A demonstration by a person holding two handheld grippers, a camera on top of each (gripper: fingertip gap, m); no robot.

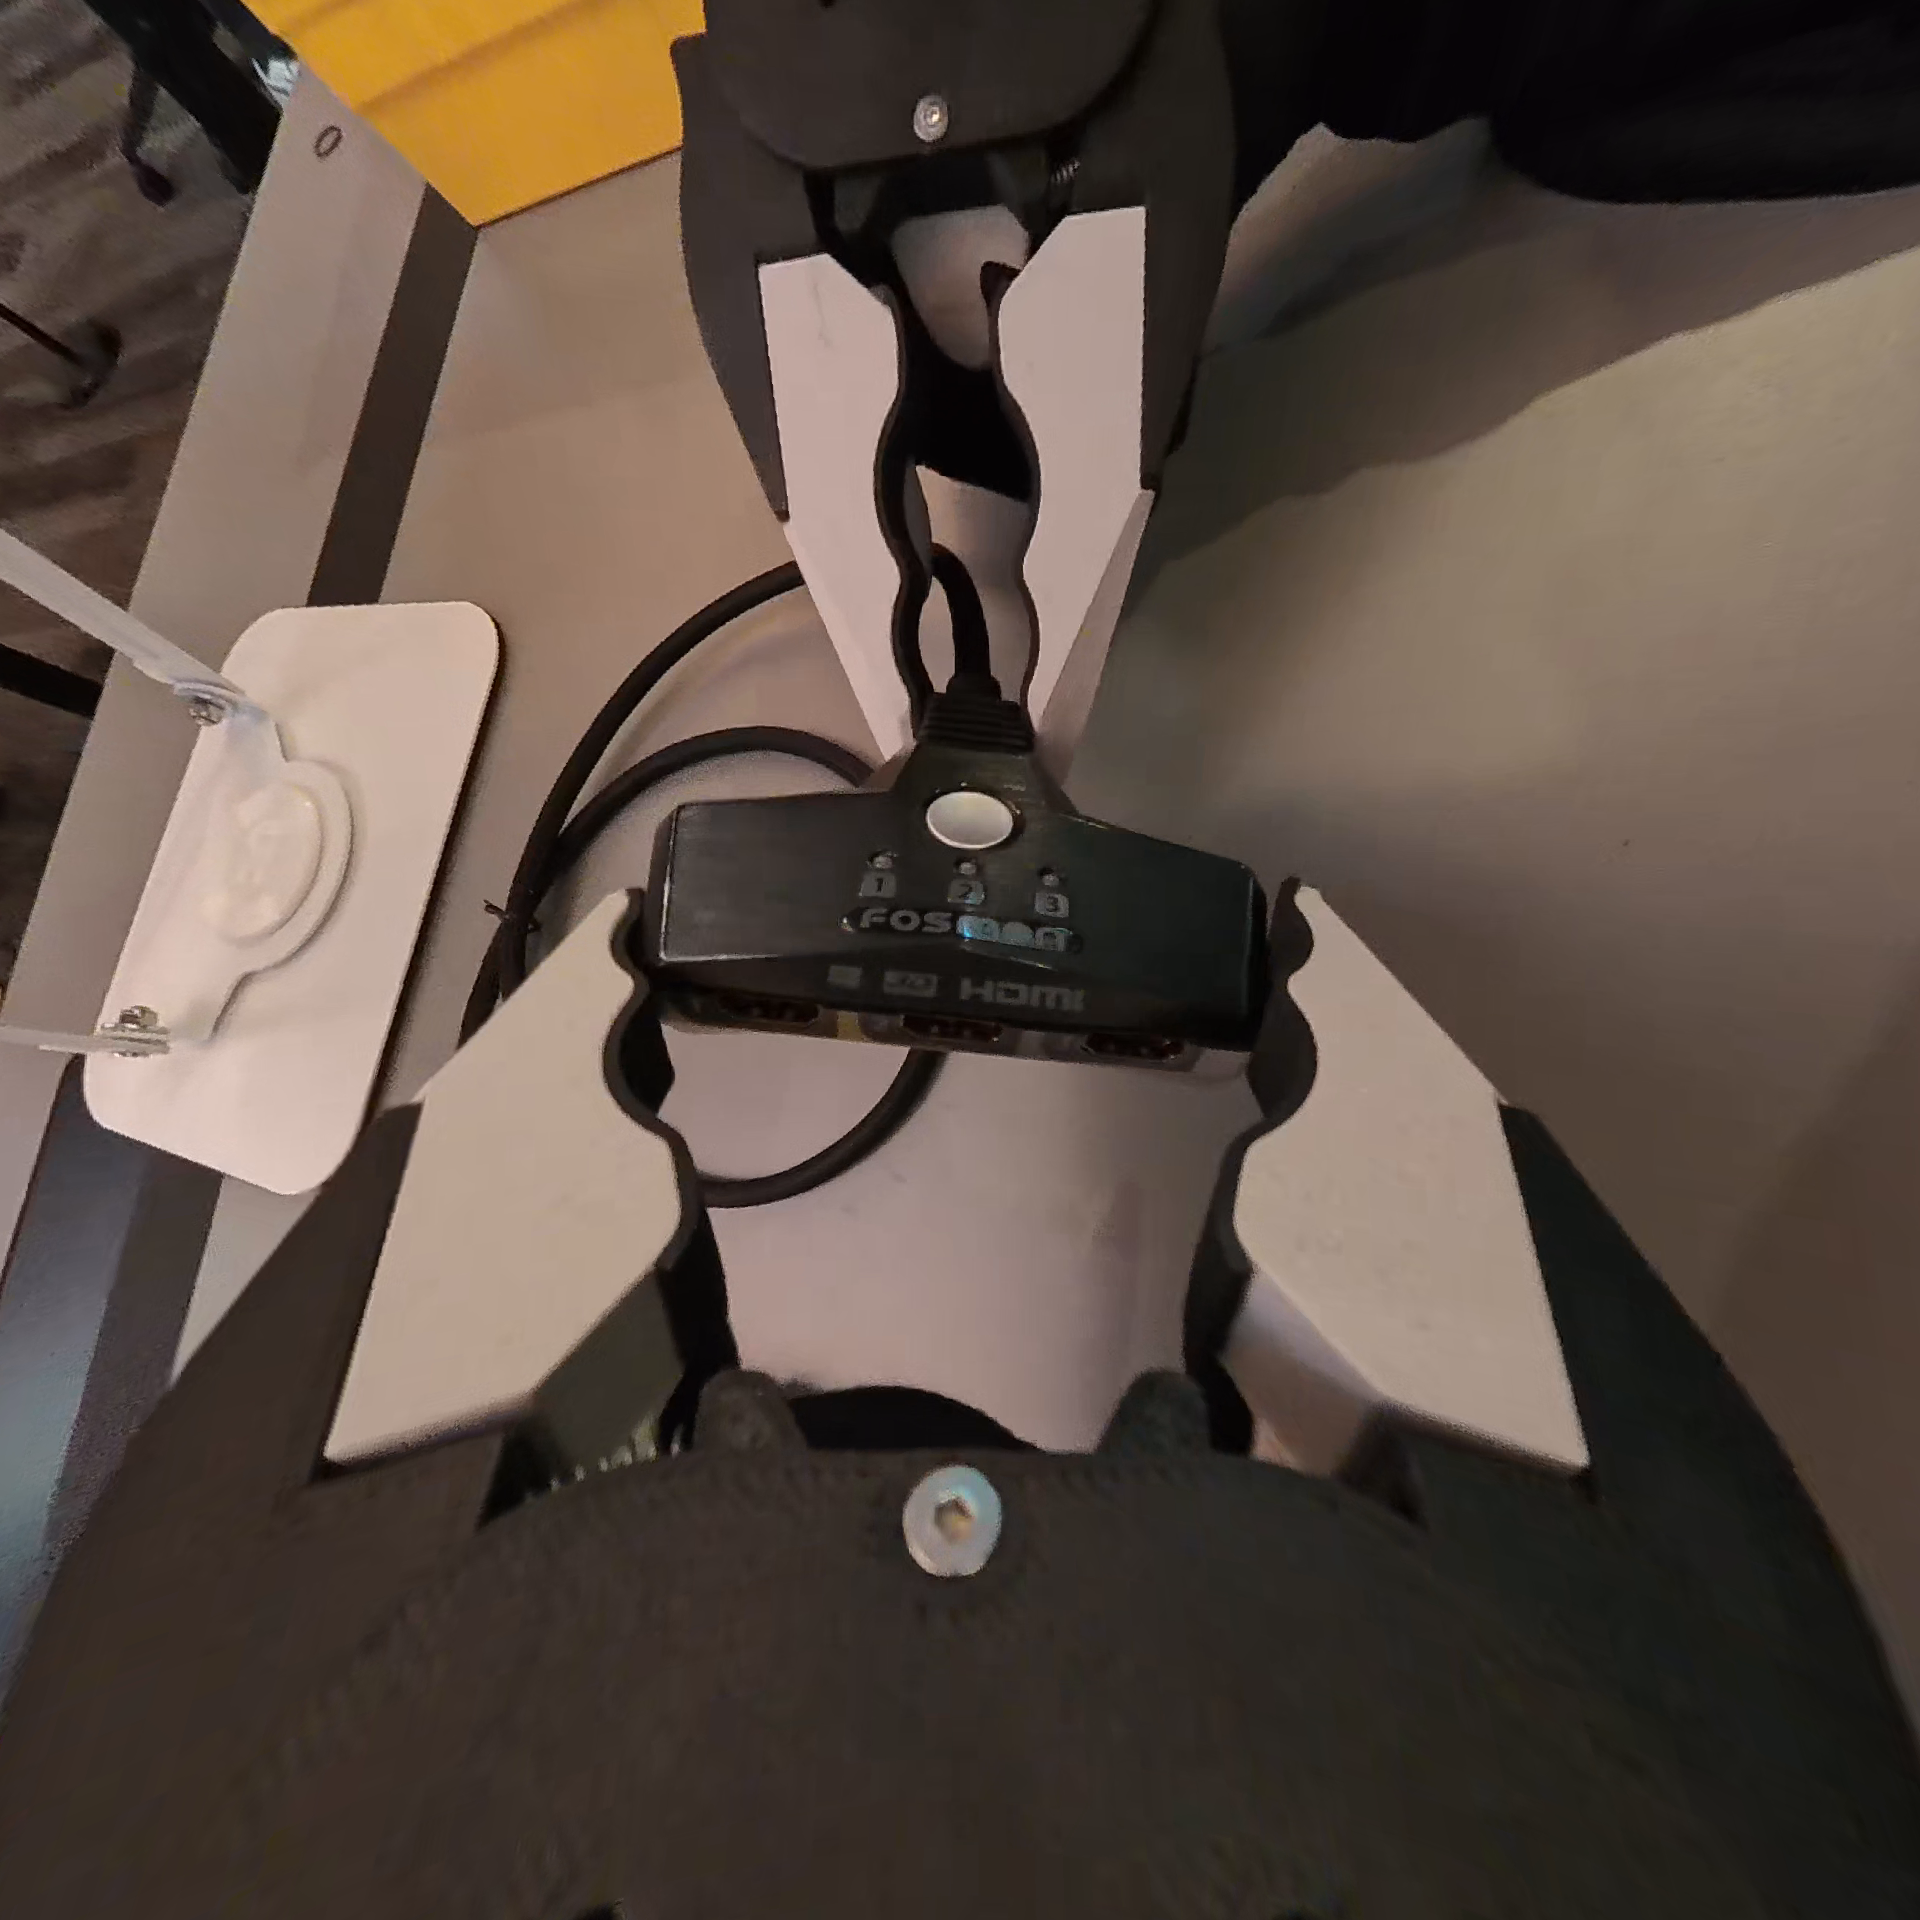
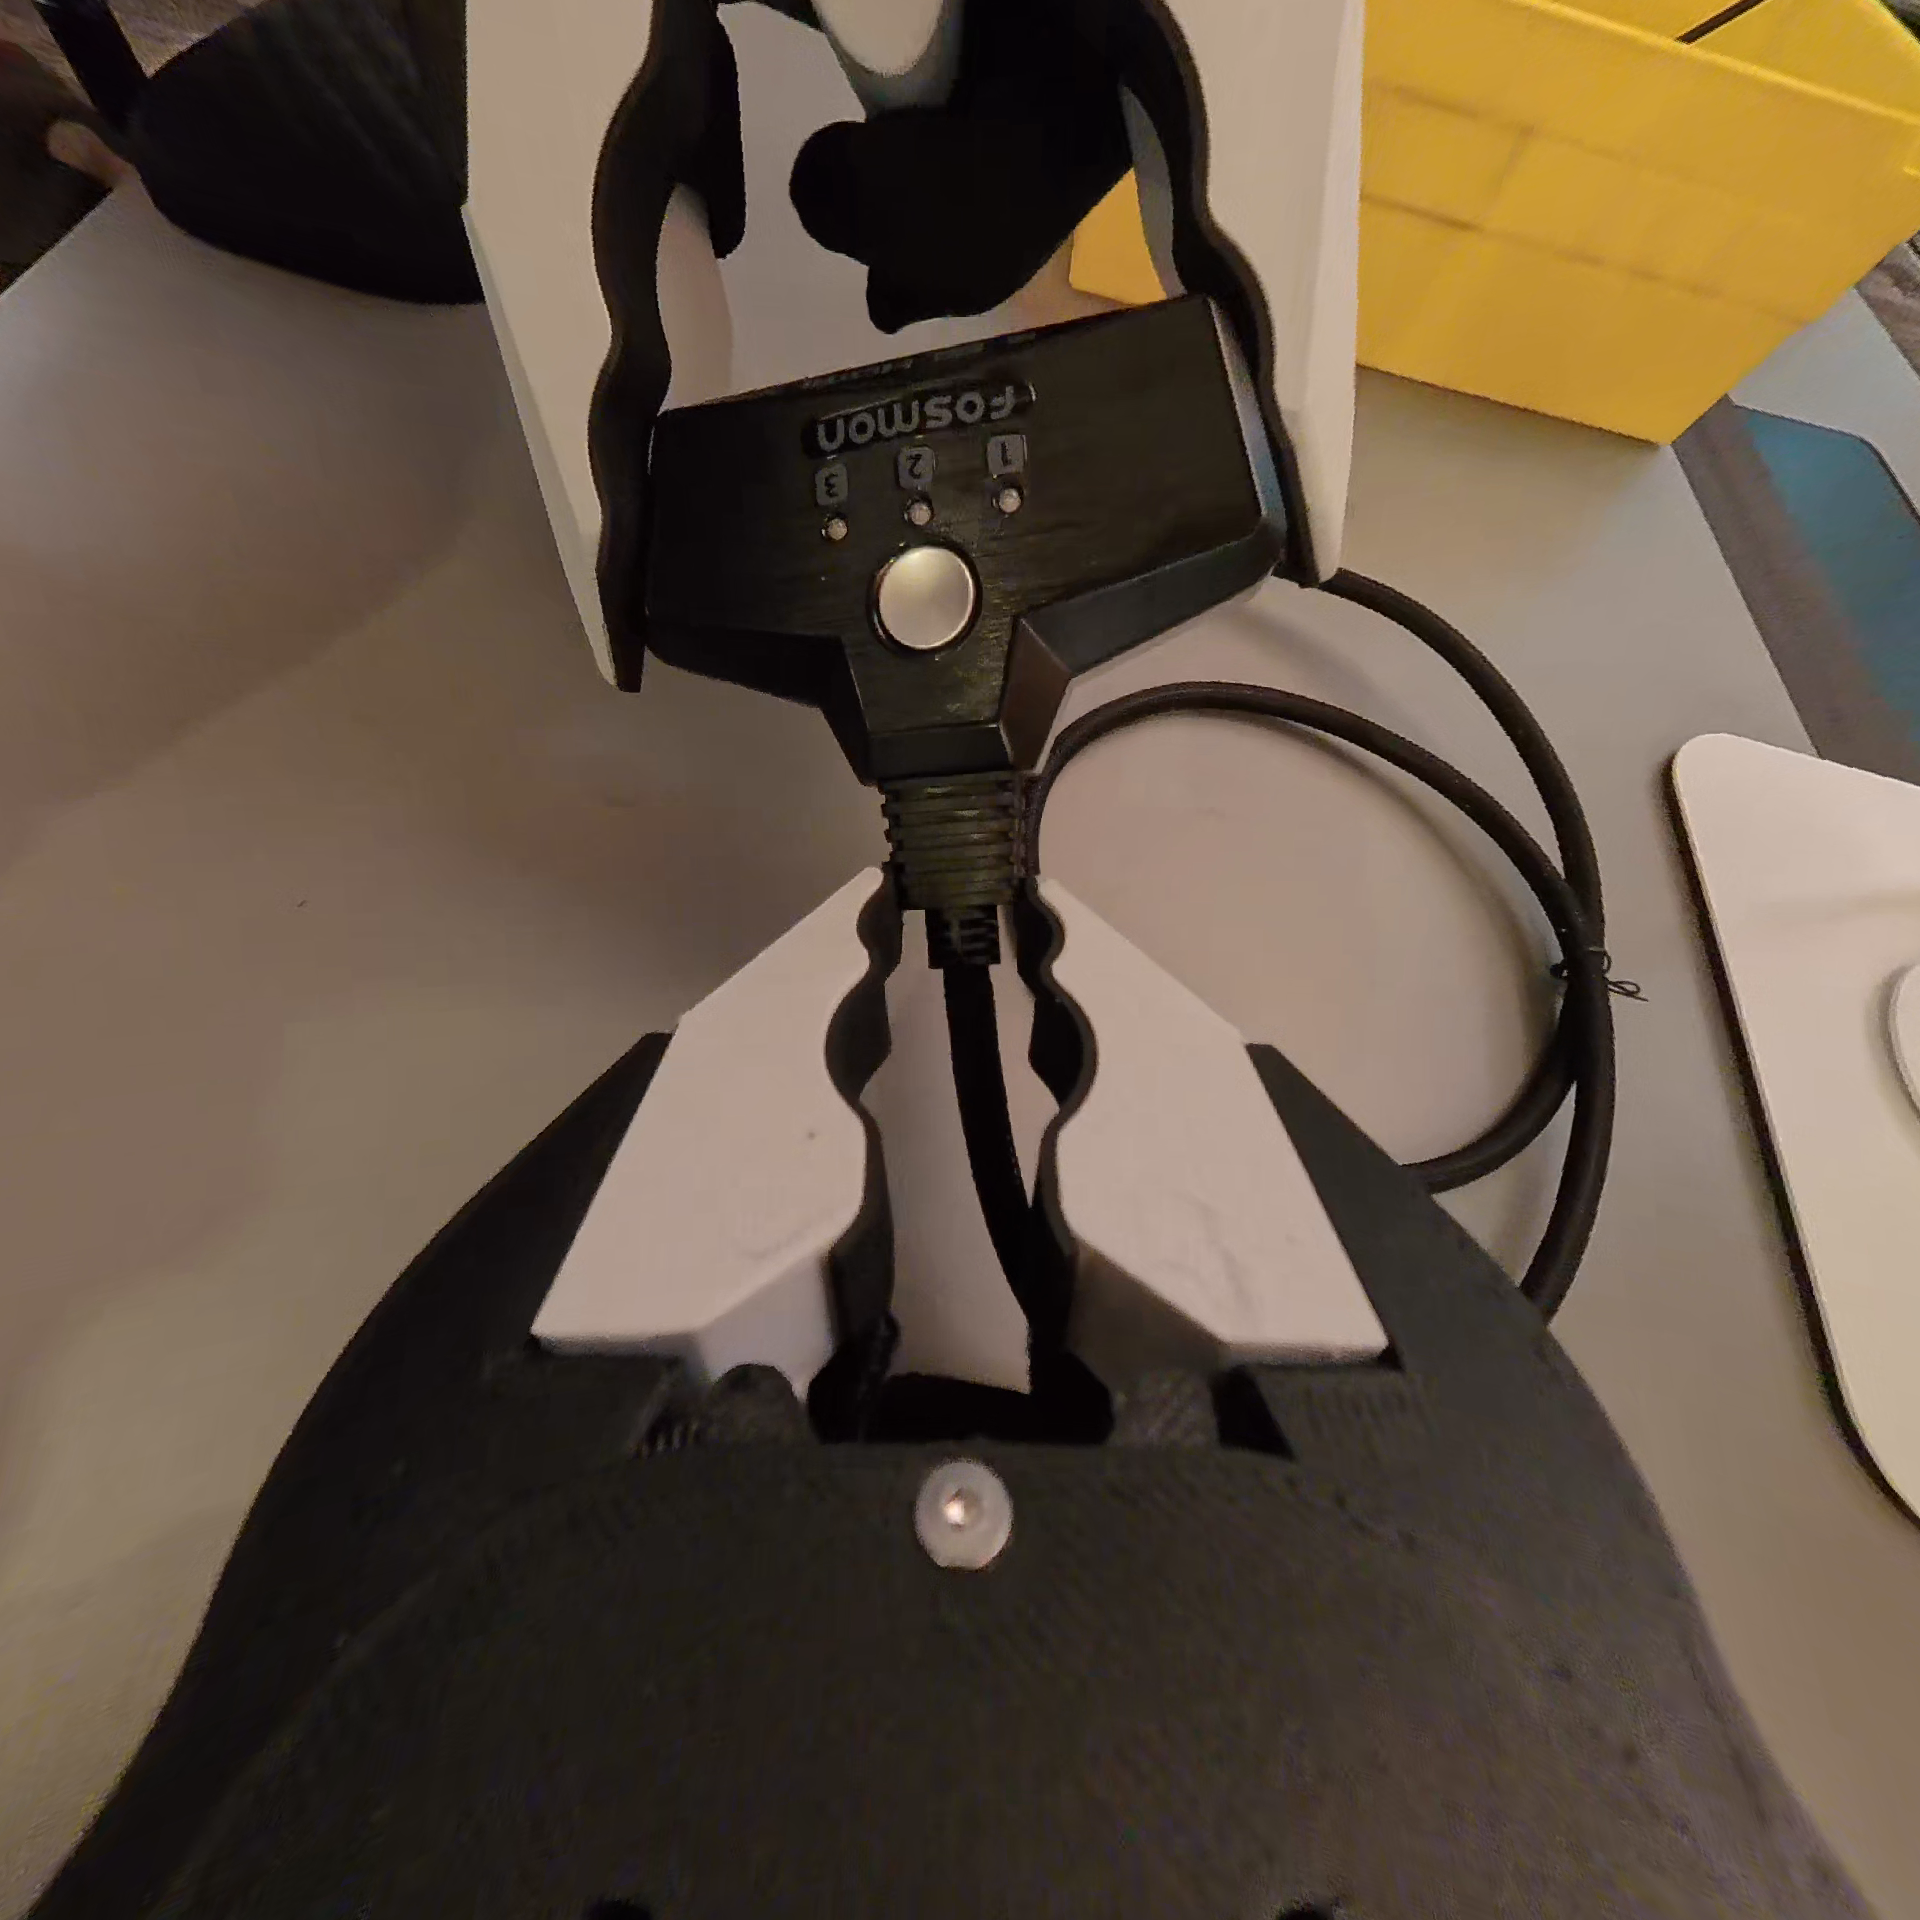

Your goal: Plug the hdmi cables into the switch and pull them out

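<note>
The black HDMI switch (image 1: 790,883) has a silver button, three numbered lights and three ports facing my left wrist camera, all with nothing plugged in. My left gripper (image 1: 956,912) is spread wide and clamps the switch by its two short sides. My right gripper (image 2: 961,899) is shut on the ribbed boot (image 2: 951,831) where the switch's own black cable (image 2: 1558,935) leaves the body. That cable loops on the table, bundled with a thin tie. In the right wrist view the switch (image 2: 935,499) sits between the left gripper's white fingers (image 2: 540,416). No separate HDMI cable is visible.
A white plate with a clear screwed-on bracket (image 1: 291,883) lies left of the switch, near the table edge (image 1: 343,520); it also shows in the right wrist view (image 2: 1808,987). A yellow bin (image 2: 1621,208) stands behind. A dark object (image 2: 291,135) sits at the far left. There is about 4 cm between the tips of the two grippers.
</note>
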